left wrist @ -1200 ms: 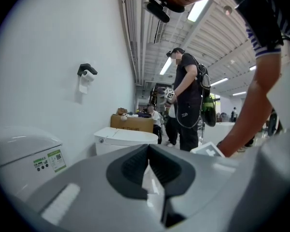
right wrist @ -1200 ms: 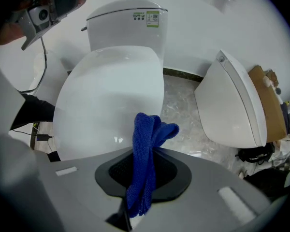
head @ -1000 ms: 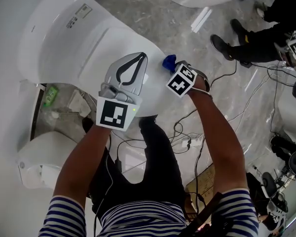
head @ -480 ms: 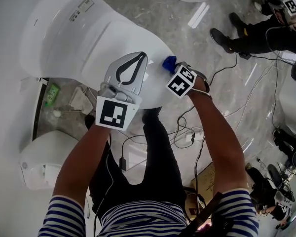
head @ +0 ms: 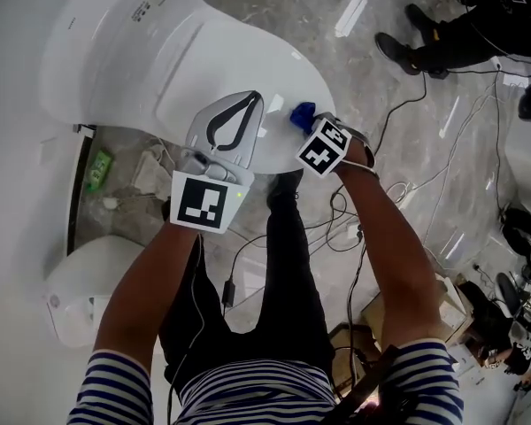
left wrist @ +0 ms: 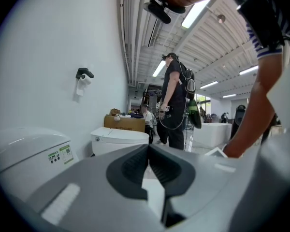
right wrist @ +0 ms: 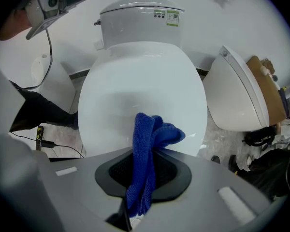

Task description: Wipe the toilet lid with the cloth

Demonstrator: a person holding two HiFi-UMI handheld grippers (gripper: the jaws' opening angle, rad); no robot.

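Note:
The white toilet lid (head: 203,56) lies closed in the upper left of the head view and fills the middle of the right gripper view (right wrist: 140,81). My right gripper (head: 310,124) is shut on a bunched blue cloth (head: 302,112) that hangs over the lid's front rim. In the right gripper view the cloth (right wrist: 152,132) stands up between the dark pads of that gripper (right wrist: 144,153). My left gripper (head: 251,101) hovers over the lid's front part, left of the cloth. Its jaws meet with nothing between them, and in its own view it (left wrist: 148,147) points level across the room.
A second toilet (head: 84,282) stands at lower left, and a green bottle (head: 95,171) lies on the floor beside the tank. Cables (head: 341,224) run across the marble floor. Another toilet with a raised lid (right wrist: 241,95) stands right of mine. People (head: 442,38) stand nearby.
Both grippers keep their grip and spacing. The toilet has slid right in the head view, so the cloth now sits over the lid's front rim instead of just past it.

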